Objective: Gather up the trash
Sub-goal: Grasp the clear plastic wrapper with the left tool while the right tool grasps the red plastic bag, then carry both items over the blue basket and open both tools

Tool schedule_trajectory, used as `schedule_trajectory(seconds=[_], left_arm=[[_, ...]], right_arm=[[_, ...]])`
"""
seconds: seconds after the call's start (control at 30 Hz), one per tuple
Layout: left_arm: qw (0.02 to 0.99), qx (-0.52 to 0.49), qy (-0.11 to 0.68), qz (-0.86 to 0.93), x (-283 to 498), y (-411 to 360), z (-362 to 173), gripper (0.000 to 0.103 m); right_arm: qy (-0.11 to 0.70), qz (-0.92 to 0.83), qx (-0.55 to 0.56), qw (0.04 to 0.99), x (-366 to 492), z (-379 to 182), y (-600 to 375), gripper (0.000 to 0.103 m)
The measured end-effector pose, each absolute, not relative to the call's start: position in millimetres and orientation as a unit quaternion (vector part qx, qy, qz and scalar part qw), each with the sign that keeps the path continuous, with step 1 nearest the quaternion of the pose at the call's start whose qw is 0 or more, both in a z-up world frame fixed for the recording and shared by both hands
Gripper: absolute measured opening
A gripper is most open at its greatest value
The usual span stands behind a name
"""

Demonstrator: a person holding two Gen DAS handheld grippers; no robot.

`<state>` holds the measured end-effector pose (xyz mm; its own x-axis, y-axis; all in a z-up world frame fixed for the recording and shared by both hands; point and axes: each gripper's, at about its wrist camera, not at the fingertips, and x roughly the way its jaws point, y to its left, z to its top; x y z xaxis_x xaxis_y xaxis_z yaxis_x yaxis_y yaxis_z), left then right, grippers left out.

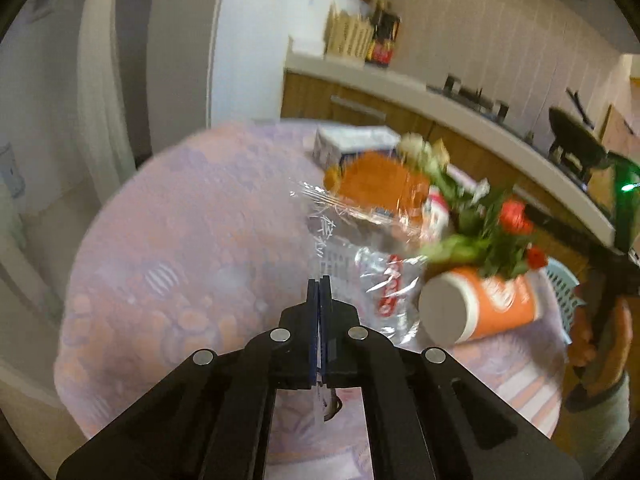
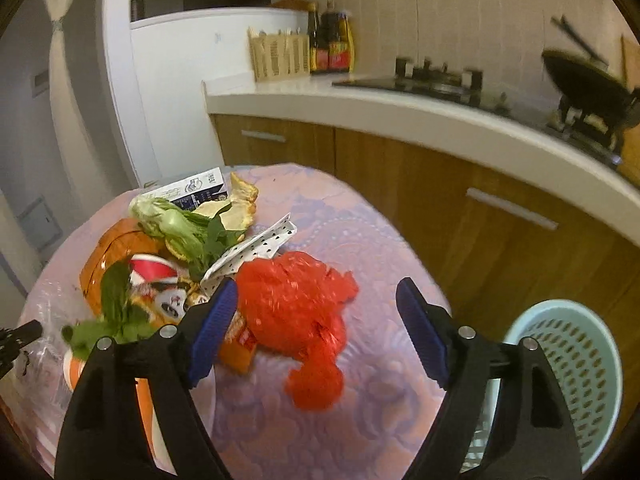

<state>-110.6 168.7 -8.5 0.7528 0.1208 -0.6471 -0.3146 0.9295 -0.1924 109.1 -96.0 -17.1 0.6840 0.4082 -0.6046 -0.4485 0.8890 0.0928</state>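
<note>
The right claw [image 2: 316, 332] is spread wide with nothing in it, blue pads on either side of the red bag [image 2: 296, 312], which sits crumpled on the tablecloth [image 2: 360, 420] right in front of it. Neither pad looks like it's pressing on the plastic yet, though the left pad is very close to the bag's edge.

That bag looks like thin film, so I'd guess super light, floppy and a bit slick. It'll squash to nothing when pinched. Best bet is probably the fat bunched middle, not the little tail hanging toward the camera, since a loose flap could just slide out.

Left claw [image 1: 319, 292] is fully closed, and there seems to be a thin sliver of something, maybe clear wrapper, caught between the pads. Too blurry to be sure.

Further out there's the rest of the pile: an orange cup [image 1: 480, 308] lying on its side, leafy greens [image 2: 180, 228], peels [image 2: 240, 204], a spotted paper [image 2: 256, 248], clear plastic [image 1: 352, 216]. The greens will be limp, the cup light but crushable.

The pale blue basket [image 2: 580, 372] sits just off the table's right edge, low down, presumably where it all goes.
</note>
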Motion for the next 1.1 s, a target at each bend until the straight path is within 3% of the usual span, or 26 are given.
schedule_trajectory(seconds=[0.13, 0.23, 0.37, 0.73, 1.1], left_arm=[[0.937, -0.145, 0.298, 0.114, -116.9, 169.6, 13.6, 0.000], [0.945, -0.141, 0.277, 0.106, -118.0, 164.5, 29.1, 0.000], [0.954, -0.137, 0.255, 0.079, -113.6, 149.9, 47.4, 0.000], [0.973, -0.075, 0.214, -0.038, -85.8, 64.6, 97.5, 0.000], [0.948, -0.003, 0.266, -0.175, 11.2, -83.9, 97.5, 0.000]], right_arm=[[0.372, 0.253, -0.003, 0.893, 129.1, -33.8, -89.8, 0.078], [0.379, 0.263, 0.006, 0.887, 124.9, -37.0, -90.1, 0.061], [0.358, 0.253, -0.001, 0.899, 109.8, -30.2, -98.8, 0.052], [0.297, 0.231, 0.036, 0.926, 68.2, 14.8, -176.5, 0.051], [0.289, 0.086, 0.091, 0.949, 55.8, 7.9, -313.6, 0.051]])
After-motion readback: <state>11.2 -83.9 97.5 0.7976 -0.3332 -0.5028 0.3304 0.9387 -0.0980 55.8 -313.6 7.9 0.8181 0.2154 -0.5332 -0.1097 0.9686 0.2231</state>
